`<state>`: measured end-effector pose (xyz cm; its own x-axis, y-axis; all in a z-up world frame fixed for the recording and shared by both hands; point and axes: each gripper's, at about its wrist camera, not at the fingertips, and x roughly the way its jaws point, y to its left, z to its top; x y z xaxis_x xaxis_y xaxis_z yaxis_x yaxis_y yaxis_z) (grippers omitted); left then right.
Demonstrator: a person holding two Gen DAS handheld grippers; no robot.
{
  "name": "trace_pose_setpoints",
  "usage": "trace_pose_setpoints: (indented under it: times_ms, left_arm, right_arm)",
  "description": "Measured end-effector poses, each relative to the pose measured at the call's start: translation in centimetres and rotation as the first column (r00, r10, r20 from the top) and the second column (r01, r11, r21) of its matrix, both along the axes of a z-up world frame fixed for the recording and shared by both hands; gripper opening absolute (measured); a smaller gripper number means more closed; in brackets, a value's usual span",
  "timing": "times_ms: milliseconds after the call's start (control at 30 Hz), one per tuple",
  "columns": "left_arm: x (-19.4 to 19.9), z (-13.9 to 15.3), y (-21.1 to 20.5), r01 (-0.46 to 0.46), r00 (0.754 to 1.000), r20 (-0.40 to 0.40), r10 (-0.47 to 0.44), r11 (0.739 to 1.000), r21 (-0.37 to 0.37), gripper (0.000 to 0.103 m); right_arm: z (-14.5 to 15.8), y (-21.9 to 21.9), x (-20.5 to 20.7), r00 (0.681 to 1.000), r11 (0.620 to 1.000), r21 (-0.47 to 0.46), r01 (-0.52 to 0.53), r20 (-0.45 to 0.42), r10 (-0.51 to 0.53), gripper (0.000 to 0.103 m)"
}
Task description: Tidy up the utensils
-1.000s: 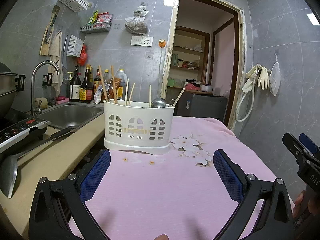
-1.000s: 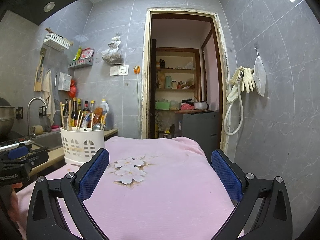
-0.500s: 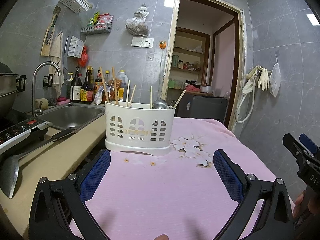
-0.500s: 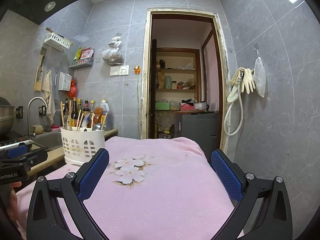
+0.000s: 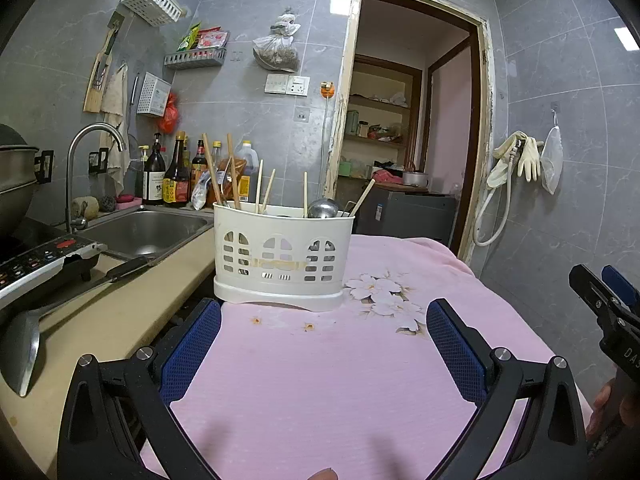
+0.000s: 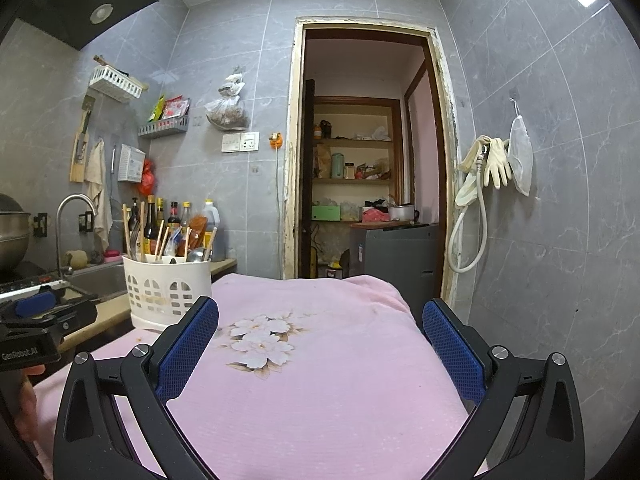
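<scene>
A white plastic utensil caddy [image 5: 282, 258] stands on the pink flowered cloth [image 5: 320, 380], at its left edge. Several chopsticks [image 5: 211, 170] and a steel ladle [image 5: 322, 208] stick up out of it. My left gripper [image 5: 324, 344] is open and empty, a short way in front of the caddy. In the right wrist view the caddy [image 6: 166, 292] is at the left, beyond my open, empty right gripper [image 6: 320, 344], which hovers over the cloth [image 6: 320, 392]. The right gripper's tip [image 5: 608, 300] shows at the left wrist view's right edge.
A beige counter [image 5: 100, 320] lies left of the cloth, with a steel spatula [image 5: 24, 344], an induction cooker [image 5: 36, 260] and a sink [image 5: 148, 232] with a tap. Sauce bottles [image 5: 176, 176] line the wall behind. An open doorway [image 5: 408, 128] is straight ahead.
The left wrist view has tilted slightly, so the caddy sits a little higher in frame. Both grippers stay open and empty; the right one has barely moved.
</scene>
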<state>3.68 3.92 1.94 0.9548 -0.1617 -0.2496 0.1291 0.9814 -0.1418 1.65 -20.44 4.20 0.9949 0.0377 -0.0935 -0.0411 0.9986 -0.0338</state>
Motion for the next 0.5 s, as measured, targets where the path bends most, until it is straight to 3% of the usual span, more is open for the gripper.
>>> trace_pose_setpoints:
  times_ms: [500]
  left_arm:
    - [-0.21,-0.11,0.37,-0.005,1.0,0.004,0.005,1.0,-0.002,0.101]
  right_arm:
    - [0.1,-0.01,-0.07,1.0,1.0,-0.002,-0.001,0.0,0.001,0.103]
